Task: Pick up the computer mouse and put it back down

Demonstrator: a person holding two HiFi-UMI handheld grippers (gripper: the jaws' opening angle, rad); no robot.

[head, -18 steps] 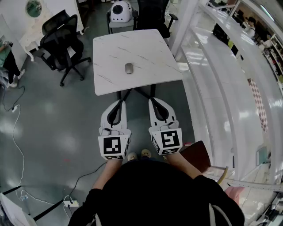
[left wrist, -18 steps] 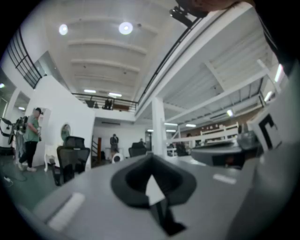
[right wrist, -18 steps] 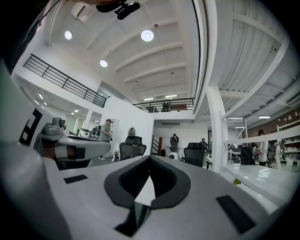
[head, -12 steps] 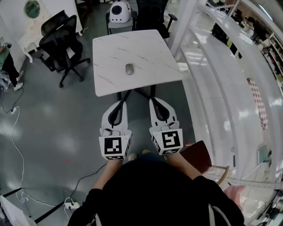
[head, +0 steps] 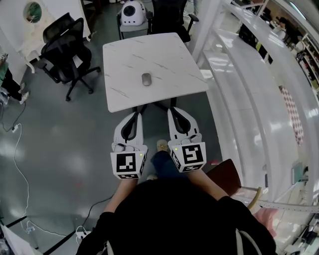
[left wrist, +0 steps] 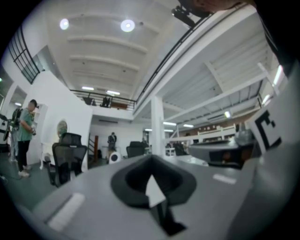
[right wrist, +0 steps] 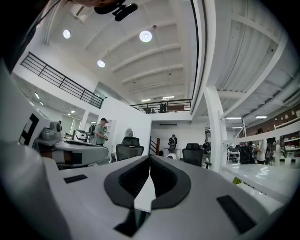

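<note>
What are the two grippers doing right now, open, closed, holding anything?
Left gripper: closed, holding nothing.
Right gripper: closed, holding nothing.

A white table (head: 164,55) stands far on the shiny grey floor (head: 60,149). A black chair (head: 67,47) is left of it. Round lights (right wrist: 145,36) shine above.

No legible words, brands or numbers anywhere. Nearest to print: black-and-white square marker patterns on the left cube (head: 128,165) of the left gripper (head: 133,115) and the right cube (head: 189,157) of the right gripper (head: 174,110), both just on the near side of the table (head: 169,55). Blocky shapes only, no letters or digits. On the wall (head: 12,25) far left of the table, a round green plaque (head: 33,11), too small to read.
</note>
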